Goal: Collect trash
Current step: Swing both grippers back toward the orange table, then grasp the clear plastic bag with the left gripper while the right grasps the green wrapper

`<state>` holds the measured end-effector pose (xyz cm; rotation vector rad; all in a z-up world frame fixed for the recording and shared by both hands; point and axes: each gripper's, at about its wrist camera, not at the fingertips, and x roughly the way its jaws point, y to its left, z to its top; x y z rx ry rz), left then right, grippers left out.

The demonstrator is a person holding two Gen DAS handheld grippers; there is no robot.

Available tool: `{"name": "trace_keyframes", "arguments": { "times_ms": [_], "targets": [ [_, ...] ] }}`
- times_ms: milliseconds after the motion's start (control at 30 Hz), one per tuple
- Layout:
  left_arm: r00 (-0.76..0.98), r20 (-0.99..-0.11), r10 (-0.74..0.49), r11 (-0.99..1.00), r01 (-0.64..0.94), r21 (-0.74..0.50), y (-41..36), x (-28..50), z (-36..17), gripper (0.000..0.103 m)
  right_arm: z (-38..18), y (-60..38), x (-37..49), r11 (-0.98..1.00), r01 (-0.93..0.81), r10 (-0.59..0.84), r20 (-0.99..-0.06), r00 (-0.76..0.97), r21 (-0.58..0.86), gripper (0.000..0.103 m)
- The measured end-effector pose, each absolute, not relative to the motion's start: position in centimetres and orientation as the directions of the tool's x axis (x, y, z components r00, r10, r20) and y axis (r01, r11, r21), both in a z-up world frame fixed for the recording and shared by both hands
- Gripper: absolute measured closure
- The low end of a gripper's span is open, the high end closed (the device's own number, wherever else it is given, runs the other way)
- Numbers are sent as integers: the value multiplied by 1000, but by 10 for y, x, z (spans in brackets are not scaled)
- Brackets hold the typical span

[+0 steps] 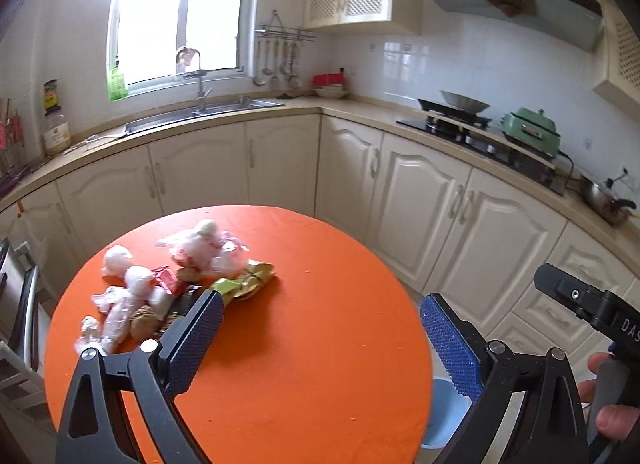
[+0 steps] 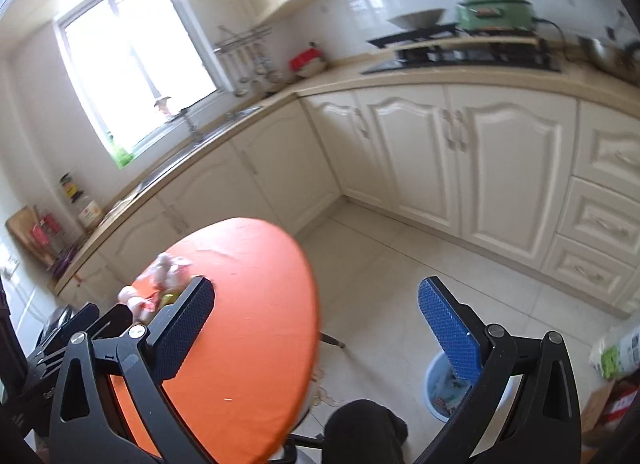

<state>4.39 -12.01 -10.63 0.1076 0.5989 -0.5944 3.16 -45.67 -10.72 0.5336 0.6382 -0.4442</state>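
Cream kitchen cabinets and a tiled floor surround a round orange table (image 1: 304, 344), which serves as the work surface; left gripper (image 1: 322, 338) stands with its jaws spread wide and nothing between them, poised above the bare middle of the cloth; right gripper (image 2: 316, 328) likewise has its jaws wide apart and empty, one finger over the table edge and the other over the floor; the hand (image 1: 604, 404) that carries the right gripper shows at the edge of the left wrist view. Outward from the jaws, the trash pile (image 1: 172, 284) lies on the far left part of the table, just beyond the left finger of the left gripper; it consists of crumpled white and pink plastic wrappers, a red packet, a gold-green foil wrapper (image 1: 244, 282) and a few brown round pieces, all heaped loosely and touching one another. A blue bin (image 2: 444, 388) stands on the floor just beside the table, on its right; some scraps appear to lie inside it, though the contents are too blurred to identify. Judgement: collection is at most partly done; most of the visible trash remains on the table; neither gripper holds anything.
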Motion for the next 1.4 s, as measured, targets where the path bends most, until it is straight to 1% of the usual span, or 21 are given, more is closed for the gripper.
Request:
{"name": "trace_keyframes", "arguments": {
  "times_ms": [167,367,567,867,1033,1167,1400],
  "targets": [
    [727,-541,-423,887,454,-82,-61,21,-94,6,-96,-404,70,852,436,-165,-644,747,288,0],
    [776,-532,-340,934,346,-91,-16,-5,-80,6,-94,-348,101,915,327,-106,-640,761,237,0],
    [804,-525,-277,959,262,-105,15,-29,-68,6,-93,-312,118,945,256,-70,-639,766,202,0],
    [823,-529,-209,977,196,-80,40,-29,-64,6,-92,-283,138,968,206,-64,-650,757,144,0],
    [800,-571,-184,982,181,-63,46,-9,-81,6,-106,-277,157,973,197,-61,-687,724,122,0],
    [772,-613,-168,984,171,-55,42,13,-99,6,-127,-275,175,974,198,-58,-731,680,107,0],
    [694,-704,-150,985,170,-43,32,94,-142,6,-174,-278,208,970,206,-20,-803,596,129,0]
  ]
}}
